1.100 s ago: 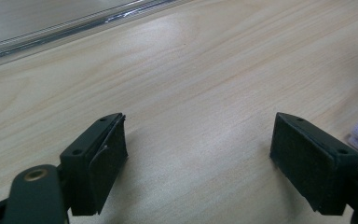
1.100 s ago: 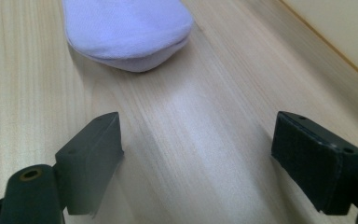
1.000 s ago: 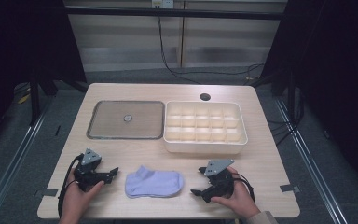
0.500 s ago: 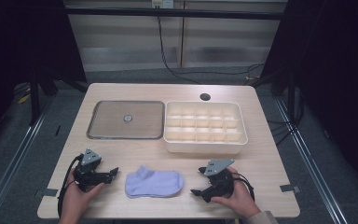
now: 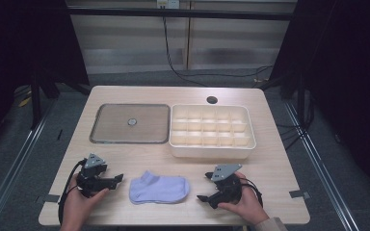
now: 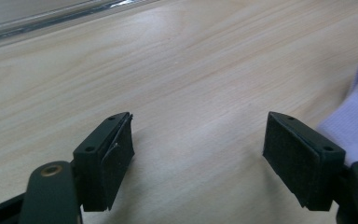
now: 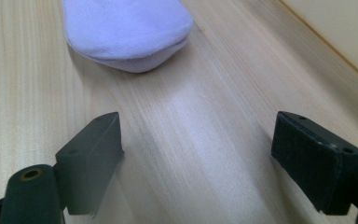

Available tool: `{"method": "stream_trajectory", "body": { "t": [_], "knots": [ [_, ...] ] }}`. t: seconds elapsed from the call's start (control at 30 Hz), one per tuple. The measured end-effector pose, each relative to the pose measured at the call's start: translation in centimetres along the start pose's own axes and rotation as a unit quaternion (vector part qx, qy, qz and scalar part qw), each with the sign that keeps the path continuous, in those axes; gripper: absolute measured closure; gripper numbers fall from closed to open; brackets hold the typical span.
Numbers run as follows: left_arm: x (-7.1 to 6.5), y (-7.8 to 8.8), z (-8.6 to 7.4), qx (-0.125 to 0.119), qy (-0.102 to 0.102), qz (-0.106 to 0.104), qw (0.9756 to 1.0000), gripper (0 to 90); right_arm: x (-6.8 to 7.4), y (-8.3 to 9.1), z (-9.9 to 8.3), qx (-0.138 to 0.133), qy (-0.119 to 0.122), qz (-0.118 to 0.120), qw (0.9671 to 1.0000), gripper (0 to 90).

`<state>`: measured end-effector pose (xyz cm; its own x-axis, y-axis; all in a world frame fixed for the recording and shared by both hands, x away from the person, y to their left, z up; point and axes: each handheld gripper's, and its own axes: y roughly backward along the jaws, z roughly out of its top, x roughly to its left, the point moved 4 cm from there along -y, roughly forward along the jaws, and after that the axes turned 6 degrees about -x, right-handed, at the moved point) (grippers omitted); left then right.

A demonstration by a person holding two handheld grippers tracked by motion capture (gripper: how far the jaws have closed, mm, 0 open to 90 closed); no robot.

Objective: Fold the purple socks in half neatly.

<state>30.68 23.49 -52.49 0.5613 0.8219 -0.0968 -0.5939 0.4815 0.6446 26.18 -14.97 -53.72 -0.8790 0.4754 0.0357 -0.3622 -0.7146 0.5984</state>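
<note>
While both grippers, left [image 5: 112, 180] and right [image 5: 204, 186], gape wide and empty, its jaws just easing inward, a lavender ankle sock [image 5: 159, 188] lies between them: soft, light, likely best pinched at the cuff.

My left gripper [image 6: 198, 158] has just been closing a touch: its jaws come in slightly from their widest, though they stand well apart, with bare desk [image 6: 182, 70] between them. The sock [image 6: 354, 121] lies just beside the right-hand finger [image 6: 298, 158] in the left gripper view, not between the two. In the high view I can make out no other change from a second ago.
</note>
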Motion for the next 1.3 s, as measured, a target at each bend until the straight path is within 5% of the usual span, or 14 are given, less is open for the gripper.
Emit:
{"method": "stream_trajectory", "body": {
  "t": [0.17, 0.5, 0.77, 0.97, 1.3],
  "knots": [
    [-0.6, 0.4, 0.1, 0.034, 0.026, -0.016, 0.9990, 26.8, -0.1, 0.1, 0.1, 0.005, -0.001, 0.000, 1.0000, 18.5],
    [-1.1, 0.9, 0.8, 0.041, 0.039, -0.034, 0.9978, 27.5, 0.0, 0.4, 0.8, 0.013, -0.003, 0.013, 0.9998, 29.9],
    [-2.2, 1.4, 1.4, 0.051, 0.050, -0.057, 0.9958, 29.6, 0.7, 0.5, 1.6, 0.008, -0.007, 0.031, 0.9995, 49.1],
    [-3.1, 1.5, 1.7, 0.064, 0.062, -0.085, 0.9924, 35.3, 1.1, 0.3, 1.7, 0.023, -0.003, 0.038, 0.9990, 66.8],
    [-4.2, 0.9, 1.7, 0.099, 0.075, -0.113, 0.9858, 43.9, 1.3, 0.0, 1.9, 0.031, -0.001, 0.042, 0.9986, 79.3]
  ]
}}
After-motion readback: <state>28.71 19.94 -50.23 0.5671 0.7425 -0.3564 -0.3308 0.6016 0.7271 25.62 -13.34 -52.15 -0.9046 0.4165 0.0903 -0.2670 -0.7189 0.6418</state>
